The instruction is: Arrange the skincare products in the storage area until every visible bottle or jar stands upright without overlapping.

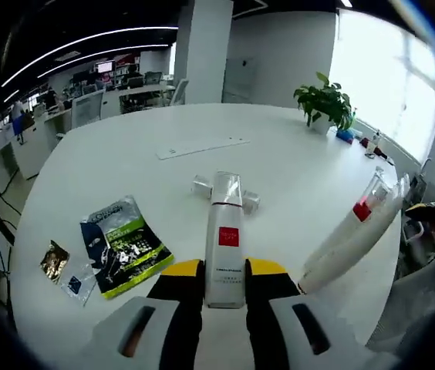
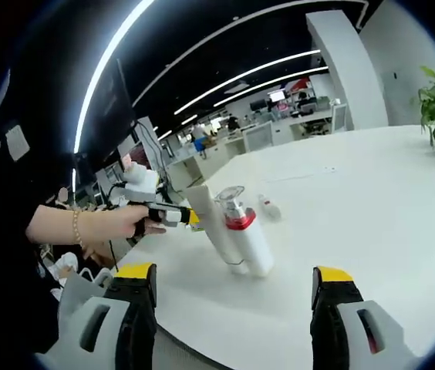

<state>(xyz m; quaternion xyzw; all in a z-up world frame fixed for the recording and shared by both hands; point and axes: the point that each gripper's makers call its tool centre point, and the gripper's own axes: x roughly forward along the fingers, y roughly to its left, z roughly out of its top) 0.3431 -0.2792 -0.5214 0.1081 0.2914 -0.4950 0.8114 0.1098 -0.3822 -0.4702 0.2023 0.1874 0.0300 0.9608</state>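
Observation:
My left gripper [image 1: 224, 271] is shut on the base end of a white bottle [image 1: 224, 239] with a red square label; its clear cap points away, down toward the white table [image 1: 125, 162]. In the right gripper view a hand holds that gripper [image 2: 173, 216] and the same bottle [image 2: 208, 220] slants down to the table. A second white bottle [image 2: 250, 237] with a red collar and clear cap stands tilted right beside it, seemingly leaning on it; it also rises at the right [image 1: 352, 235]. My right gripper [image 2: 234, 284] hangs open in front of both, holding nothing.
Two small clear items [image 1: 202, 186] [image 1: 250, 202] lie just beyond the held bottle. A green sachet [image 1: 123, 247], a gold packet [image 1: 53, 260] and a small clear packet [image 1: 77, 282] lie to the left. A paper strip [image 1: 202, 146] and a potted plant [image 1: 325, 104] are farther off.

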